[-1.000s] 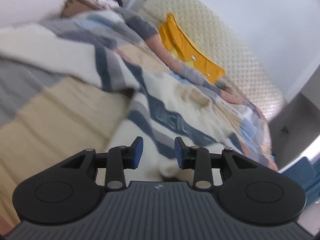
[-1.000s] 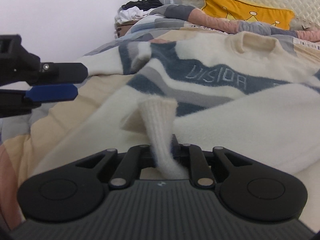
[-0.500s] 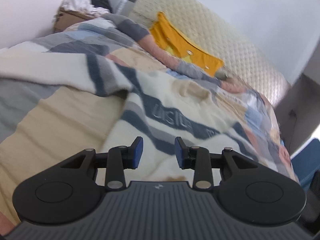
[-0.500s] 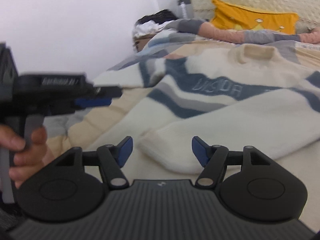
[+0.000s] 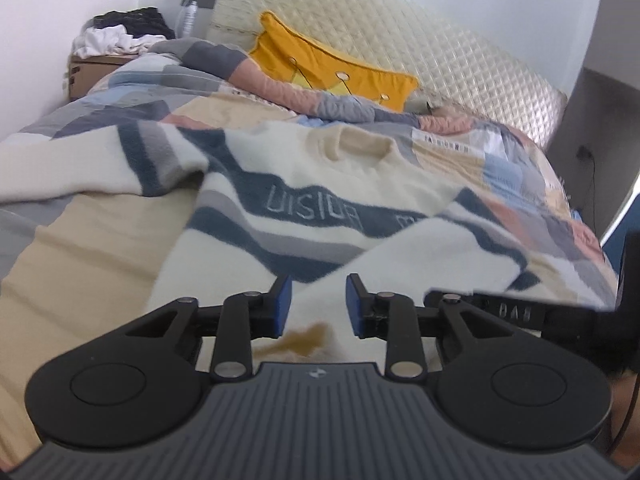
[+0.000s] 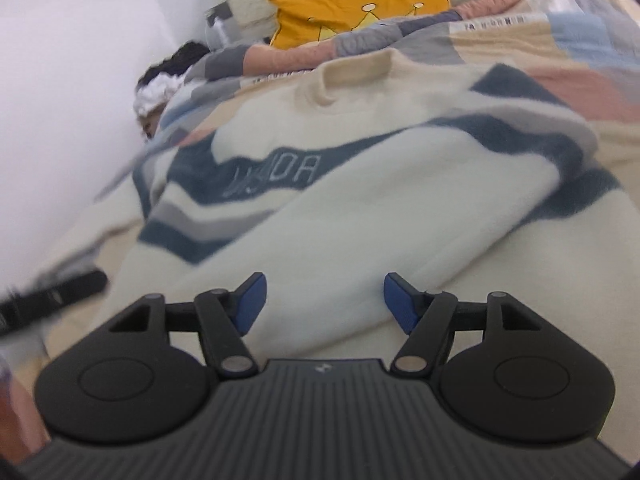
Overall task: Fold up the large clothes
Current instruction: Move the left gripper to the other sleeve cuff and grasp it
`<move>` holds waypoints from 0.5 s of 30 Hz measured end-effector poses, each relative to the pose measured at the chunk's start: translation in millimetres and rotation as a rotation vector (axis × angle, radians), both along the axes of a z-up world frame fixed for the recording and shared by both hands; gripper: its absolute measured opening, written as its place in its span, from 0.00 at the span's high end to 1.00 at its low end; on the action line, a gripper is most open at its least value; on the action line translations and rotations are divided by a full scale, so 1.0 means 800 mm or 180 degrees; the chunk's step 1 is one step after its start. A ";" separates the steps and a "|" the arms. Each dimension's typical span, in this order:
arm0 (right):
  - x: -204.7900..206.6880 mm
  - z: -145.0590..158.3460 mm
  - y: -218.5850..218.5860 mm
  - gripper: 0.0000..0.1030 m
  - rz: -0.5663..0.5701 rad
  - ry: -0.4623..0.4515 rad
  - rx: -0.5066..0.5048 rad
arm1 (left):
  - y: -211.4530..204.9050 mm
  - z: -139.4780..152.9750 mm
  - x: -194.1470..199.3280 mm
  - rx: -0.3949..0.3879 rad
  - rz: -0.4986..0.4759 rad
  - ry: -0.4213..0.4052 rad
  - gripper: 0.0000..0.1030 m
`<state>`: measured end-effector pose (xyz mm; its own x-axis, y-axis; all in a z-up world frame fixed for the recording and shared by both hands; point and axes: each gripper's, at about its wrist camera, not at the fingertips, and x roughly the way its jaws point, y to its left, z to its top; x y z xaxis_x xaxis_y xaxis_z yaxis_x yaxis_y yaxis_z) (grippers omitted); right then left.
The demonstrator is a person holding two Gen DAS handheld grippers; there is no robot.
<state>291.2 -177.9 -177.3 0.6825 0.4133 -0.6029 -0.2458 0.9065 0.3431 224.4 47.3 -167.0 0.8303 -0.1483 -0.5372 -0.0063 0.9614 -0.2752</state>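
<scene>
A large cream sweater (image 5: pixel 320 208) with navy and grey stripes and stitched lettering lies face up on the bed, collar toward the headboard. One sleeve is folded across its lower front; it also shows in the right wrist view (image 6: pixel 360 216). My left gripper (image 5: pixel 318 304) is open and empty, just above the sweater's lower edge. My right gripper (image 6: pixel 324 300) is wide open and empty over the folded sleeve. The right gripper's body (image 5: pixel 520 312) shows at the right of the left wrist view, and the left gripper (image 6: pixel 52 300) at the left of the right wrist view.
A patchwork quilt (image 5: pixel 500 168) covers the bed. A yellow crown-print pillow (image 5: pixel 332 76) leans on the quilted headboard (image 5: pixel 440 52). A cardboard box with a pile of clothes (image 5: pixel 116 40) and a bottle stand at the far left corner. A white wall (image 6: pixel 60 80) runs along the left.
My right gripper let go of the sleeve cuff and opened wide; the sleeve now lies across the sweater's front. Both grippers swung toward the sweater's lower edge.
</scene>
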 end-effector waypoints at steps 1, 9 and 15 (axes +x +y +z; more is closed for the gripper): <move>0.001 0.000 0.001 0.35 0.0012 -0.0018 0.0000 | -0.003 -0.004 0.003 0.0021 -0.0018 0.0032 0.70; 0.009 -0.023 0.025 0.36 0.0170 -0.0031 -0.0404 | -0.019 -0.046 0.033 0.0527 0.0120 0.0593 0.73; 0.008 -0.030 0.022 0.36 0.0180 -0.0110 -0.0376 | -0.022 -0.062 0.039 0.0641 0.0189 0.0643 0.73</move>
